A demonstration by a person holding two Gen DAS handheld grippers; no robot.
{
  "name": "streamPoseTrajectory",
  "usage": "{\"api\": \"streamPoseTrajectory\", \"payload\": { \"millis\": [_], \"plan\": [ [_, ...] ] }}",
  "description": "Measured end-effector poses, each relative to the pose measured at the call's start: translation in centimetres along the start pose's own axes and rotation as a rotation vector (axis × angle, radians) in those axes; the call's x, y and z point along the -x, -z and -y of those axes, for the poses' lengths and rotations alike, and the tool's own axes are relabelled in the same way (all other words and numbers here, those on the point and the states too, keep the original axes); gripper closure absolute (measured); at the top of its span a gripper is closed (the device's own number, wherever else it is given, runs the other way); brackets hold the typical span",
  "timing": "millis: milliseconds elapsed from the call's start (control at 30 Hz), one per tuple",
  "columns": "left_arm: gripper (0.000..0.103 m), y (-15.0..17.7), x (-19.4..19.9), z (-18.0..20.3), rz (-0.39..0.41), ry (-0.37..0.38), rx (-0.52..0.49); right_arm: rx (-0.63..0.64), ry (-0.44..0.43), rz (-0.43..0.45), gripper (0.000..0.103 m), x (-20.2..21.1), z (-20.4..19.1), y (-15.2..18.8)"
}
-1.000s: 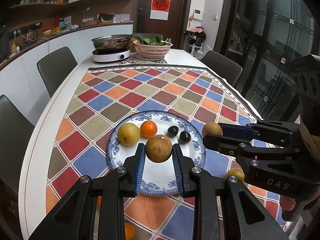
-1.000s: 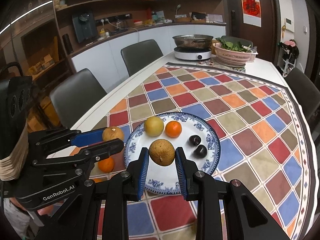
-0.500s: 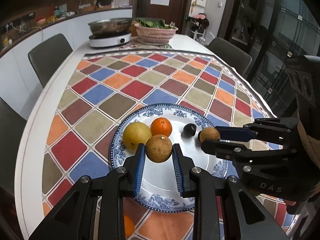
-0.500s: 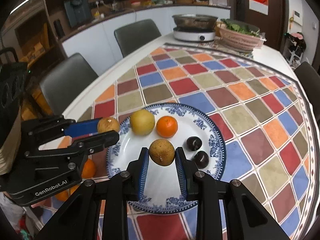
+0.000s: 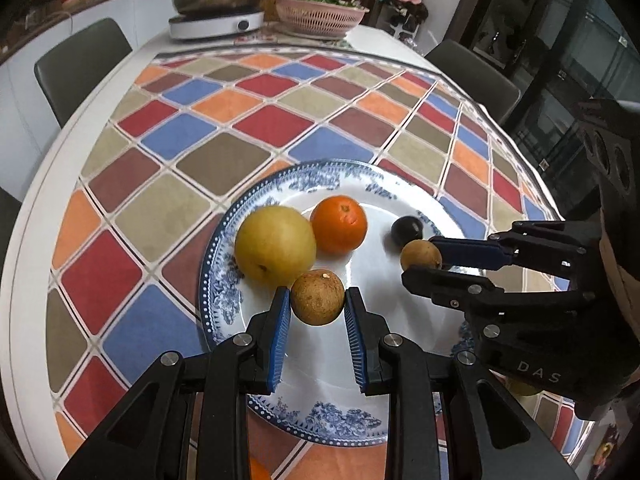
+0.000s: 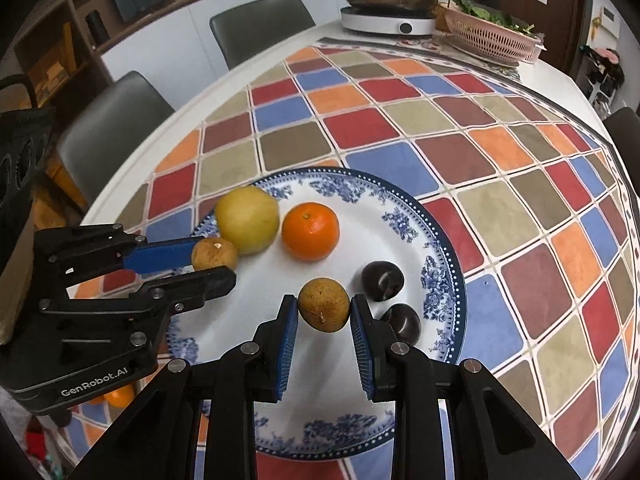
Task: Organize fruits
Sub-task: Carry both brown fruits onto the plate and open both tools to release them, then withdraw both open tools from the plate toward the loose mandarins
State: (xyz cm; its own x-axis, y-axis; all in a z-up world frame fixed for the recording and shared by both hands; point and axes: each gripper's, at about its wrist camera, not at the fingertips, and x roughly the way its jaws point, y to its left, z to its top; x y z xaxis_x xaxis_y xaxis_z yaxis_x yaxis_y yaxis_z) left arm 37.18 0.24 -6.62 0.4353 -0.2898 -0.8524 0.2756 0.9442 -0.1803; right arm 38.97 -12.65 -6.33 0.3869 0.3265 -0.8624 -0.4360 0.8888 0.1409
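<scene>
A blue-and-white plate [image 5: 256,400] [image 6: 440,248] holds a yellow pear [image 5: 274,246] [image 6: 247,220], an orange [image 5: 338,224] [image 6: 310,231] and two dark plums [image 6: 382,275]; only one plum [image 5: 406,229] shows in the left wrist view. My left gripper [image 5: 317,307] [image 6: 212,258] is shut on a small brown round fruit [image 5: 317,297] above the plate's left part, next to the pear. My right gripper [image 6: 325,312] [image 5: 422,258] is shut on a second brown fruit [image 6: 324,310] over the plate, near the plums.
A checked cloth [image 5: 224,128] covers the white table. At the far end stand a hotplate with a pan [image 6: 390,20] and a pink basket of greens [image 6: 492,36]. Loose oranges [image 6: 118,396] lie off the plate near the front edge. Chairs [image 6: 260,28] surround the table.
Both grippers, each still holding its brown fruit, have moved down and in over the plate. The fruits on the plate have not moved.
</scene>
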Motion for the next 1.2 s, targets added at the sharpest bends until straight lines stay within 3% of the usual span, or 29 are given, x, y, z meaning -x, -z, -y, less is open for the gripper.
{"api": "streamPoseTrajectory", "payload": {
  "millis": [567, 633, 733, 800, 1200],
  "plan": [
    [0.075, 0.1, -2.5, -0.5, -0.069, -0.027, 0.004, 0.037, 0.029, -0.057, 0.075, -2.4, -0.2, 0.0],
    [0.069, 0.0, -2.4, -0.5, -0.070, -0.029, 0.004, 0.037, 0.027, -0.053, 0.075, -2.4, -0.2, 0.0],
    [0.064, 0.0, -1.9, -0.5, -0.058, -0.041, 0.008, 0.031, 0.033, -0.047, 0.072, -2.2, -0.1, 0.0],
    [0.064, 0.0, -1.4, -0.4, -0.052, -0.042, 0.007, 0.034, 0.038, -0.038, 0.065, -1.8, -0.2, 0.0],
    [0.063, 1.0, 4.8, 0.9, 0.058, -0.059, -0.003, 0.027, 0.040, 0.065, 0.065, 3.3, -1.7, 0.7]
  ]
}}
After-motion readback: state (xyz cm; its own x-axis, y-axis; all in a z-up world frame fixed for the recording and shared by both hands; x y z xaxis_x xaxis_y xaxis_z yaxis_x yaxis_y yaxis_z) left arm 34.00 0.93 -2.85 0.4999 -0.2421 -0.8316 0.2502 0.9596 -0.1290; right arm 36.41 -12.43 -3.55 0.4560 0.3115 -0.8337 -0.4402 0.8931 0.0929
